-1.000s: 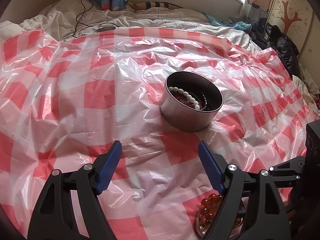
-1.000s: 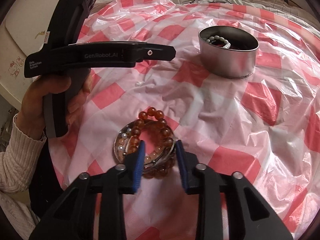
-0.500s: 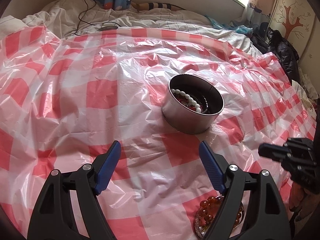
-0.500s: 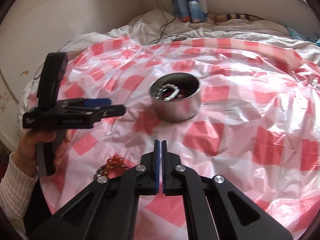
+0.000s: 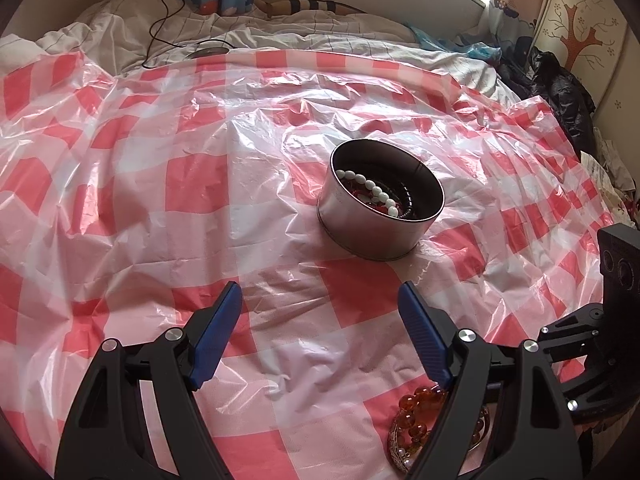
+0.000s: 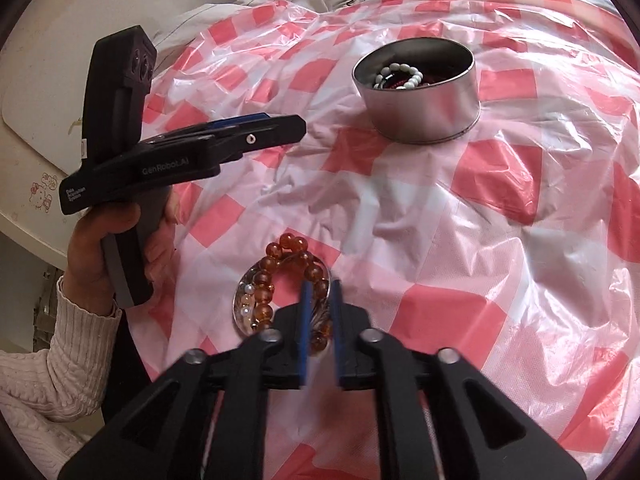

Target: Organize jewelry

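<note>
Right wrist view: the right gripper hangs over the amber bead bracelet on a small silver dish at lower centre, its jaws narrowly parted, just opening, with part of the bracelet showing between them. The left gripper, jaws wide and empty, points at the round silver metal tin holding white beads on the red-and-white checked plastic sheet over the bed.

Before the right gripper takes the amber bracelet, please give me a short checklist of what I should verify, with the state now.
1. Right gripper jaws apart, just been opening: ok.
2. Amber bracelet lies loose on its small dish: ok.
3. Bracelet beads between the jaws, pads pressing: not ok, no grip.
4. Metal tin upright, open top: ok.
5. Room left in tin beside white bead bracelet: cannot tell.
6. Left gripper open, empty, clear of the tin: ok.
</note>
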Motion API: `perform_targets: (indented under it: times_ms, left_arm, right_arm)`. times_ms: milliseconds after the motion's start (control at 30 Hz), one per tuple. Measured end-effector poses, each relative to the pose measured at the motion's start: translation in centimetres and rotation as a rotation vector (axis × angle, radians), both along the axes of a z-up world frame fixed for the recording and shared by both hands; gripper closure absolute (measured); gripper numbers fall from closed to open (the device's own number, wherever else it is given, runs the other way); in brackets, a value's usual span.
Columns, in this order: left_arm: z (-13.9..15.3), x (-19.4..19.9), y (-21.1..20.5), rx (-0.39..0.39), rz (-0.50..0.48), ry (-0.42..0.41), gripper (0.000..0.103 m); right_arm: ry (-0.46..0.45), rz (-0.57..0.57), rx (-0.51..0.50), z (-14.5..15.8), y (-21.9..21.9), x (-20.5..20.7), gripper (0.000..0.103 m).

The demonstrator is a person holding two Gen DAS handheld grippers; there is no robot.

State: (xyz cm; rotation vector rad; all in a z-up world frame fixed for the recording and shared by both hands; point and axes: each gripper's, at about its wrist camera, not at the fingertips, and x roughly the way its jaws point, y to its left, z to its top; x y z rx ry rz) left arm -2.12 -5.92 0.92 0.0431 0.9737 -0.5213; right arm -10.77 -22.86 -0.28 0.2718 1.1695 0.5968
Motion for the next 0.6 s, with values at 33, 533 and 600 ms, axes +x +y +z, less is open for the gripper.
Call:
perform_targets:
  times_ms: [33, 533, 600]
  left_arm:
    - [0.0, 0.0, 0.0, 0.000, -0.001, 0.000, 0.027]
    - [0.0, 0.1, 0.0, -0.001, 0.004, 0.000, 0.027]
    - [0.0, 0.2, 0.2, -0.005, 0.010, -0.001, 0.027]
  right_arm:
    - [-0.015, -0.013, 0.006, 0.3, -0.1, -0.2, 0.045]
    - [-0.117, 0.013, -0.064, 0.8, 0.7, -0.3, 0.095]
    - [-0.157, -0.054, -0.043, 1.8, -0.8, -0.1, 0.103]
